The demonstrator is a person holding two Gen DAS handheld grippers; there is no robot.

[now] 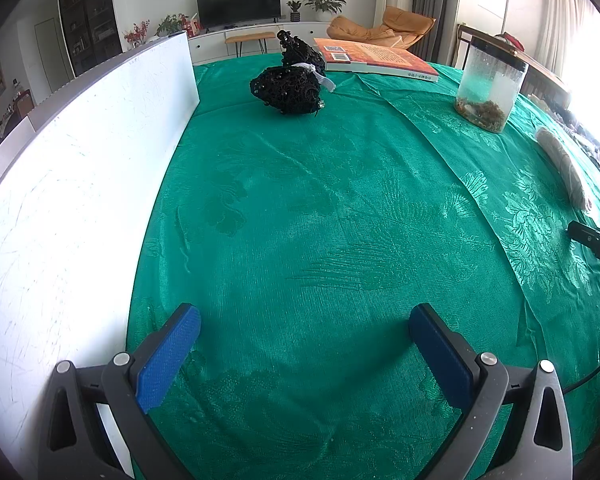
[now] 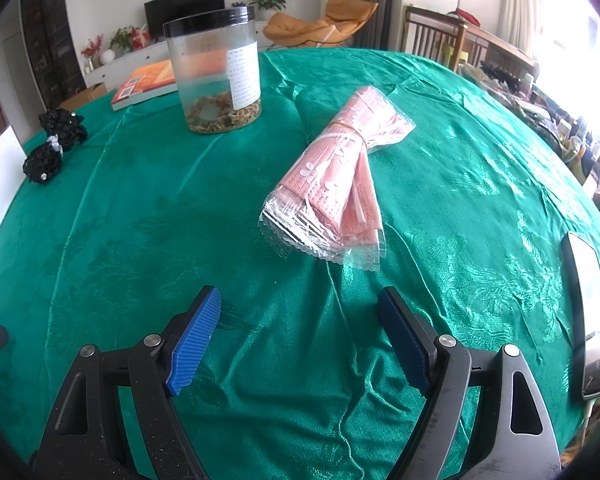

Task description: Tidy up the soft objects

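A bundle of pink items in clear wrappers (image 2: 334,176), bound with a rubber band, lies on the green tablecloth (image 2: 180,240) just ahead of my right gripper (image 2: 300,312), which stands open with nothing between its blue pads. A black lacy fabric piece with a white tie (image 1: 296,76) sits at the far side in the left wrist view, and at the far left in the right wrist view as the same black piece (image 2: 54,144). My left gripper (image 1: 304,328) is open over bare cloth, well short of it. The bundle's edge (image 1: 564,168) shows at the right.
A white board (image 1: 72,200) stands upright along the left. A clear plastic jar with a black lid (image 2: 216,68) and an orange book (image 2: 146,84) sit at the back. A dark phone-like device (image 2: 588,316) lies at the right edge.
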